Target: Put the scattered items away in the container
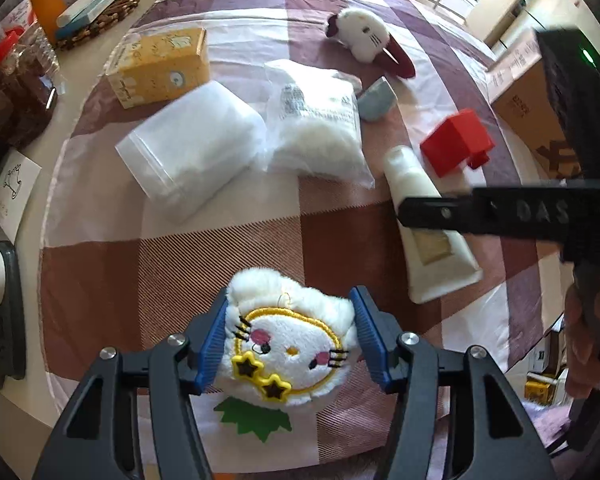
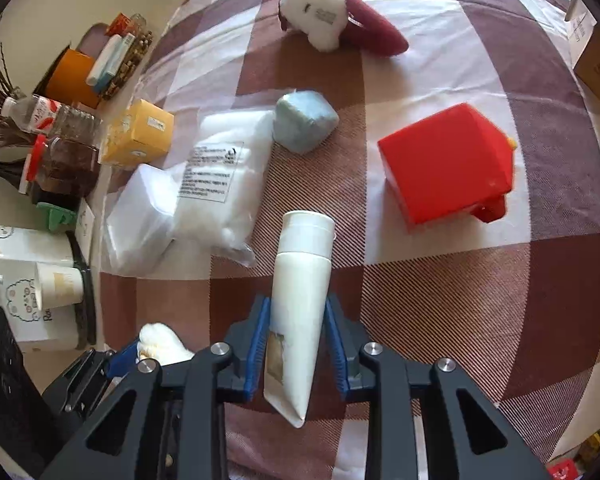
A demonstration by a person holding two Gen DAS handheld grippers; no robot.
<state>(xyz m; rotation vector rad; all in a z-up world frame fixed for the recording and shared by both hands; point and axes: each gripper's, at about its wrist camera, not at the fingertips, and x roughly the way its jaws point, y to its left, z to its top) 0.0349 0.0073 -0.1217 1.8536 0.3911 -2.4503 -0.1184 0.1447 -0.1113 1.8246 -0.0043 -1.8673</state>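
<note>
Blue pads of the left gripper (image 1: 290,334) press both flanks of the white plush cat (image 1: 290,344) over the checked cloth (image 1: 220,248). Right gripper (image 2: 296,344) pinches the cream tube (image 2: 300,300) near its crimped end, long axis pointing forward, cap away. No container is clearly identifiable.

Tablecloth (image 1: 220,240): checked in maroon, brown stripe and white. Plush cat (image 1: 288,344) between the blue pads (image 1: 214,340) of the left gripper (image 1: 290,336): white, yellow star glasses, green leaf. Tube (image 2: 300,320) between the right gripper (image 2: 298,344) pads: cream-white. Ahead: red block (image 2: 444,164), grey-blue cube (image 2: 304,120), yellow carton (image 1: 160,64), white-and-maroon plush (image 1: 364,38)
</note>
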